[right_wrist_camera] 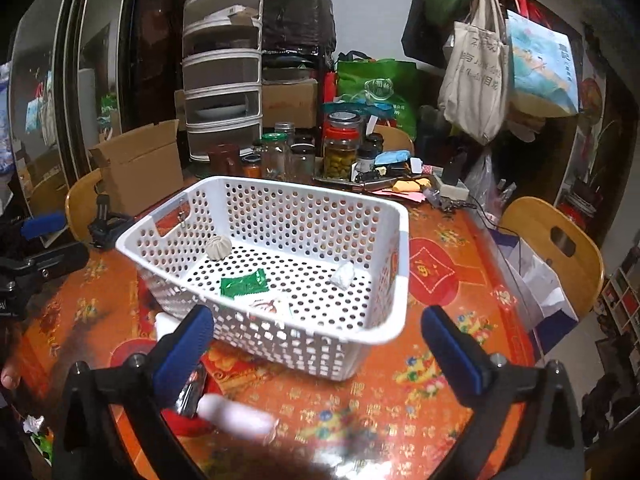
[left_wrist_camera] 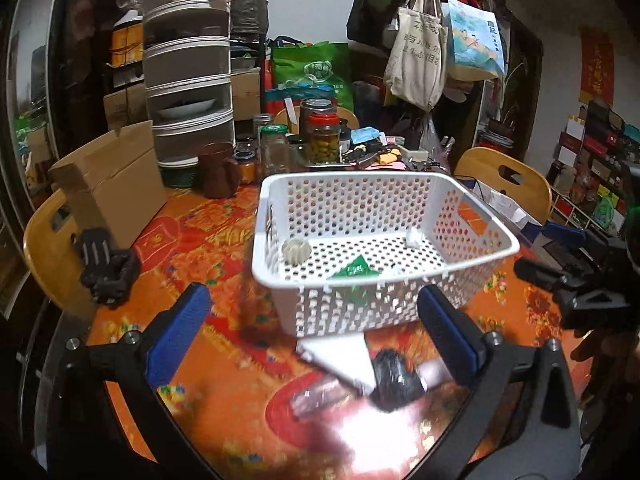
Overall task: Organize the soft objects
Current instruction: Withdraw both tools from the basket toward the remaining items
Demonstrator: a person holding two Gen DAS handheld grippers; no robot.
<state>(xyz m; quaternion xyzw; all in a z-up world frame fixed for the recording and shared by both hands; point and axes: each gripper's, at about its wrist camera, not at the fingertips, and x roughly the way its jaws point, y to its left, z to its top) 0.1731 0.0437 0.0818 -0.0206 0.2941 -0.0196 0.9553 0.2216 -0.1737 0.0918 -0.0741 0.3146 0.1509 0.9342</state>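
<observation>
Both claws gape empty: the crumpled black bag [left_wrist_camera: 394, 380] lies just near of the white basket [left_wrist_camera: 472, 200], between the left claw [left_wrist_camera: 316, 332] fingers, nearer than the right claw [right_wrist_camera: 320, 344].

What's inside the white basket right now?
The white basket holds a ribbed beige bun-shaped piece, a green packet, a white crumpled wad and a printed white packet, partly hidden behind the near rim.

Perforated white plastic basket [left_wrist_camera: 472, 236], glossy tabletop [right_wrist_camera: 452, 392]
</observation>
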